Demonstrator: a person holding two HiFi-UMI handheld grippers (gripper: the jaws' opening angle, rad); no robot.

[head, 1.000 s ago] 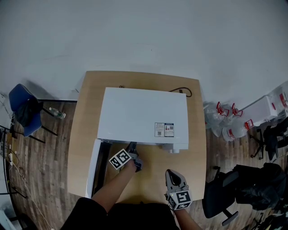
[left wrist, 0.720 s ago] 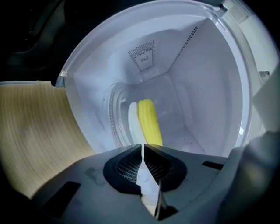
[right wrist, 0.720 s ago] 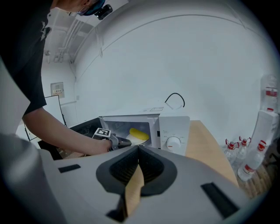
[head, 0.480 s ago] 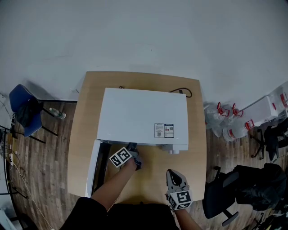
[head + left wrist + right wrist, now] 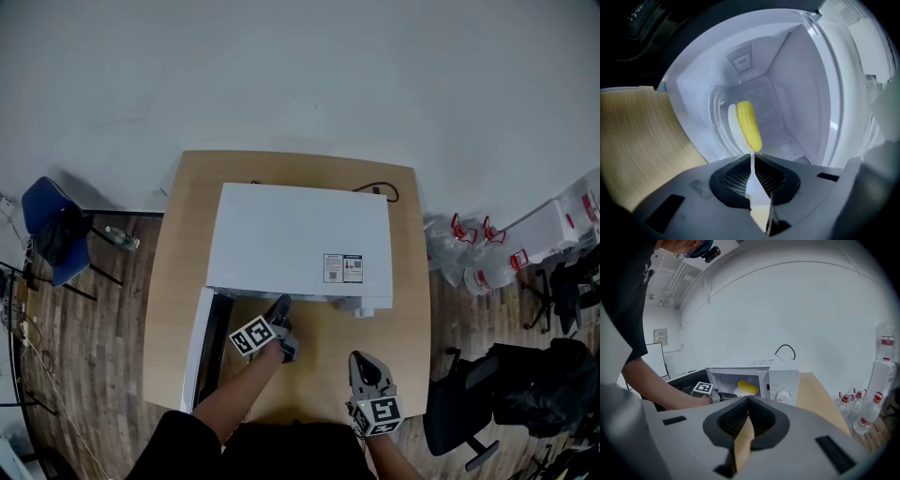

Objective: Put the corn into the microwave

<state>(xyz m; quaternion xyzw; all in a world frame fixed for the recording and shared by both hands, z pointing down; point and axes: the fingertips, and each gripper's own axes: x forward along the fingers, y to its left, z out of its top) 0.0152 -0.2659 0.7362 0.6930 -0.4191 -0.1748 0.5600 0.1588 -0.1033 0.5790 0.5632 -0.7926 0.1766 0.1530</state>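
While the microwave (image 5: 300, 244) sits in the middle of the table (image 5: 173, 234) with its door (image 5: 199, 349) swung open at 8 o'clock, the corn (image 5: 749, 125) lies inside it. The corn is yellow. It rests on a white plate (image 5: 732, 123), and the plate sits on the round tray (image 5: 717, 123) on the microwave floor.

The left gripper (image 5: 751, 158) points into the open front of the microwave. Its two jaws are pressed together and there is nothing between them. In the left gripper view the near end of the corn shows at 12 o'clock, just above the jaw tips. In the right gripper view the corn lies deeper in than this gripper, so the two are apart.

In the head view the right gripper (image 5: 362, 362) is over the near part of the table, at 5 o'clock from the left one. It is well apart from the microwave. Its jaws are together too, and it holds nothing. It faces the front of the microwave, and a white knob (image 5: 783, 396) shows at 1 o'clock from its tips.

A black cable (image 5: 380, 190) curls behind the microwave at 1 o'clock. On the floor there is a blue chair (image 5: 52, 225) at 9 o'clock of the table, and water bottles (image 5: 469, 253) at 3 o'clock.
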